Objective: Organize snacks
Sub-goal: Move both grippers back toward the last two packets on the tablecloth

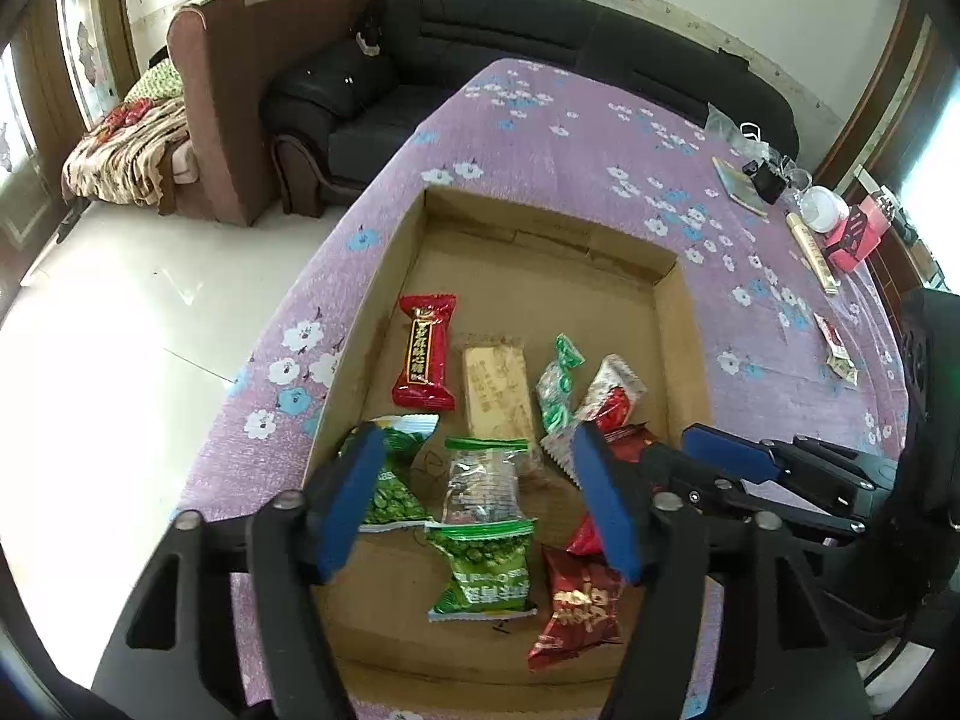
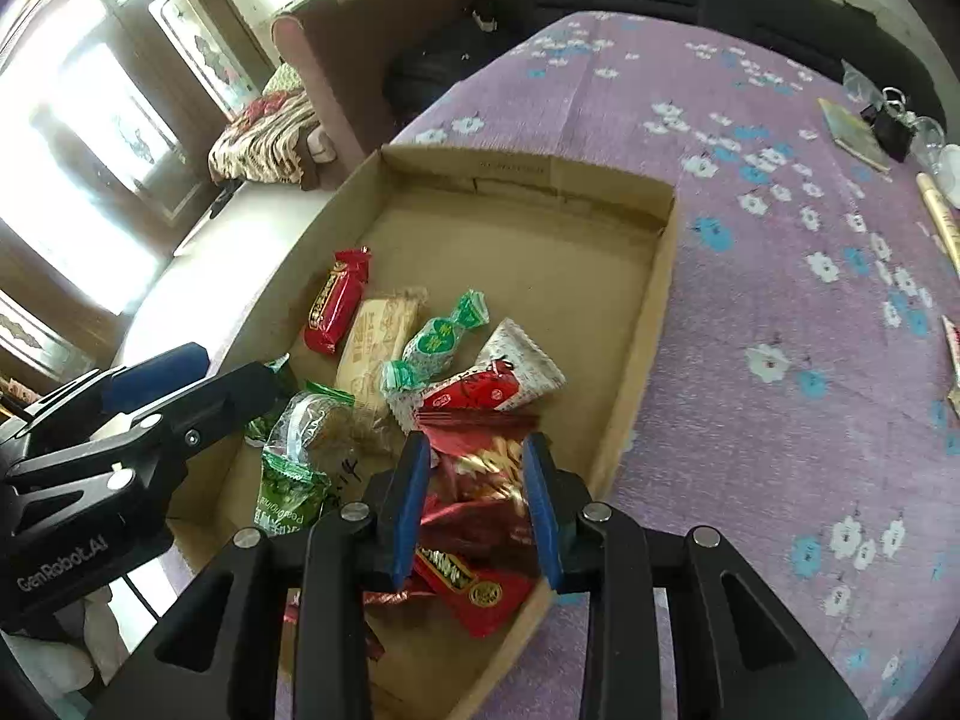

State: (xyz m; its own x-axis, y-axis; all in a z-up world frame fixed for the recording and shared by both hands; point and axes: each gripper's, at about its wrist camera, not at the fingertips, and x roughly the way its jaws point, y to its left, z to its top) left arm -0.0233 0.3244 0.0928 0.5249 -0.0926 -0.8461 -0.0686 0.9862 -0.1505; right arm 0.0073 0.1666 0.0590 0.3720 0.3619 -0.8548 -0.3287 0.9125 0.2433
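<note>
My left tool (image 1: 480, 498) spread over clear-green packet (image 1: 483, 483), frame centre | my right tool (image 2: 477, 504) pinching red packet (image 2: 480, 480), lower centre | cardboard tray (image 2: 648, 312)

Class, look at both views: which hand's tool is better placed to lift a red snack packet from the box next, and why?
Right. The right tool already straddles a red packet near the cardboard box wall, pads close on it. The left tool stands open over the green packets.
</note>
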